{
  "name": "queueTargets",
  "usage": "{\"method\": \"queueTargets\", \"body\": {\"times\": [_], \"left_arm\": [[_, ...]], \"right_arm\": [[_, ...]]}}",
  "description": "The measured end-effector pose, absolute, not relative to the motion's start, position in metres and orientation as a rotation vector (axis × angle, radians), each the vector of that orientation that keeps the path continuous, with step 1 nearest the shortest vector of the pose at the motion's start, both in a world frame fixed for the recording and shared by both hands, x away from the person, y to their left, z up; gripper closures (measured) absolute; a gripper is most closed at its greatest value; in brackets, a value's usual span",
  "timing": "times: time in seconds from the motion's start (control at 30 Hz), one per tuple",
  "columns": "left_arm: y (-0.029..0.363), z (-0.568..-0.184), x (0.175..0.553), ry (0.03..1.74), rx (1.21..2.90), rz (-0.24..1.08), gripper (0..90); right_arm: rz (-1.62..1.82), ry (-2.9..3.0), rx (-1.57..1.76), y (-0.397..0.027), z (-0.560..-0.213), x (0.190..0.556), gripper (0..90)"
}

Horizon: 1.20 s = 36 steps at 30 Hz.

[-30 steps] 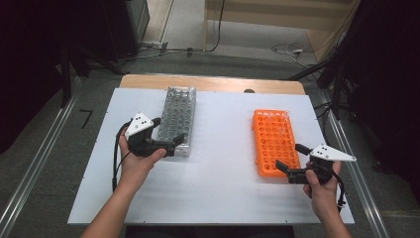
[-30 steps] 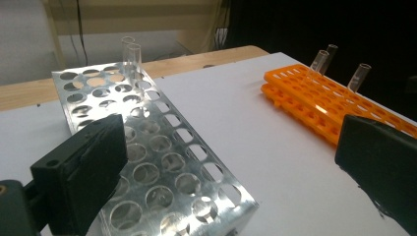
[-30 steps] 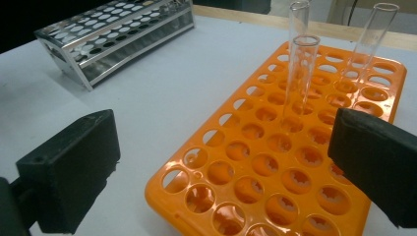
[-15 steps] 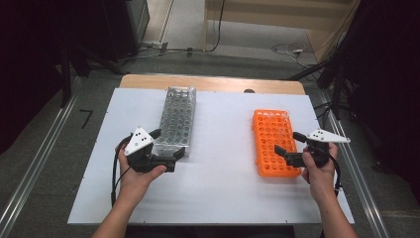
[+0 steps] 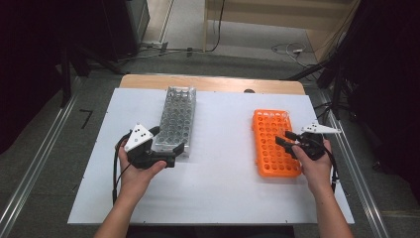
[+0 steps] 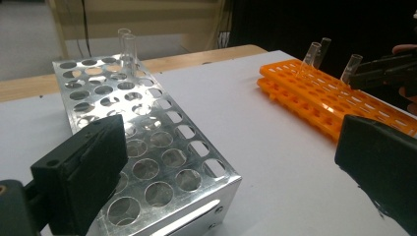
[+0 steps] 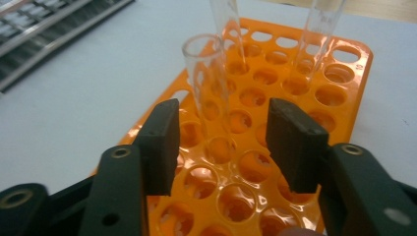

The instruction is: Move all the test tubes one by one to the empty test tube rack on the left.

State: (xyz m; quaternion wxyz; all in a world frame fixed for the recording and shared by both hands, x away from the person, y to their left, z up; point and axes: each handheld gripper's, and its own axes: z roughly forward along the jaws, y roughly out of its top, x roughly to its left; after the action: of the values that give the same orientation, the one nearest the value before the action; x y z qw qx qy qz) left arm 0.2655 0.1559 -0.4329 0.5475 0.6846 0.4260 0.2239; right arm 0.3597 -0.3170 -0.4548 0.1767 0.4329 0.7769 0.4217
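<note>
Three clear test tubes upright in orange rack [image 5: 273, 143]; nearest tube [image 7: 209, 88] between right gripper [image 7: 221, 142] pads, jaws just closing but not yet pressing, lined up for lifting. Left gripper [image 6: 231, 162], jaws wide, astride metal rack [image 6: 142, 147] corner, seemingly for steadying.

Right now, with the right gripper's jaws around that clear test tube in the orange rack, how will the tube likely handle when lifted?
The test tube looks like thin clear glass or plastic, so probably light, smooth and slippery; a hard squeeze might crack it. The right gripper has just been closing, the tube between its jaws, pads apparently not yet touching. Leaning in the orange rack, it may drag on the hole's edge unless pulled along its own axis.
</note>
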Motion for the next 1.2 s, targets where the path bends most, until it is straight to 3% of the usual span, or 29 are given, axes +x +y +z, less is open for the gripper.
{"method": "queueTargets", "body": {"times": [0.47, 1.2], "left_arm": [[0.144, -0.442, 0.265, 0.985, 1.664, 0.473, 0.0], [0.14, -0.44, 0.262, 0.967, 1.669, 0.458, 0.0]], "right_arm": [[1.136, 2.258, 1.14, -0.312, -0.466, 0.366, 72.5], [1.228, 2.162, 1.159, -0.316, -0.447, 0.354, 73.7]]}}
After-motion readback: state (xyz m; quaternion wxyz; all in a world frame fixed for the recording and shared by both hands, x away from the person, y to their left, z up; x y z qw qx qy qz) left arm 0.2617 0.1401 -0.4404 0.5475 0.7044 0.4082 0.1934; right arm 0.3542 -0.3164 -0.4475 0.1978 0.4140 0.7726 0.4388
